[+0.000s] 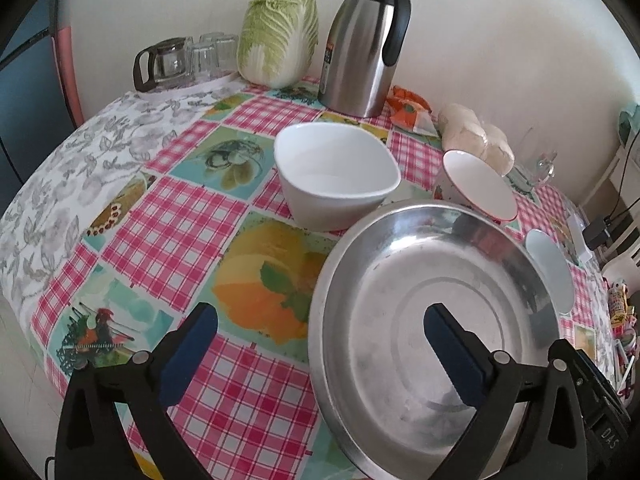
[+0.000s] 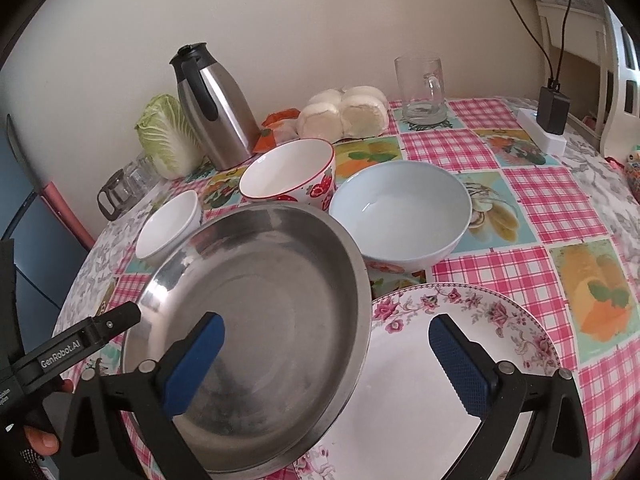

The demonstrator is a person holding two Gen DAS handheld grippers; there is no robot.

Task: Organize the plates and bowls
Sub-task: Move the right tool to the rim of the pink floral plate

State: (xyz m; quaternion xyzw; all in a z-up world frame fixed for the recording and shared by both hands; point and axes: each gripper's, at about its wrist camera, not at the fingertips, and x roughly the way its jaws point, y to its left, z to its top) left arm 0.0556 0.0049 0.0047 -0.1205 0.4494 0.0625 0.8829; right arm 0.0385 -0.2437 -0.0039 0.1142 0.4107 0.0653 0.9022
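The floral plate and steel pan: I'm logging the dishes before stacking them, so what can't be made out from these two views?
- Floral plate: right wrist view, left part hidden under the steel pan, near edge cut off behind the right tongs.
- Pale blue bowl: left wrist view, only a sliver shows past the pan.
- Glasses: right wrist view, too small to count.

counter (image 2: pixel 532 200): checked pink picture oilcloth
on it: steel pan (image 2: pixel 256 320), floral plate (image 2: pixel 420 392), 3 bowls, thermos jug (image 2: pixel 216 108), napa cabbage (image 1: pixel 280 36), glass mug (image 2: pixel 422 88)
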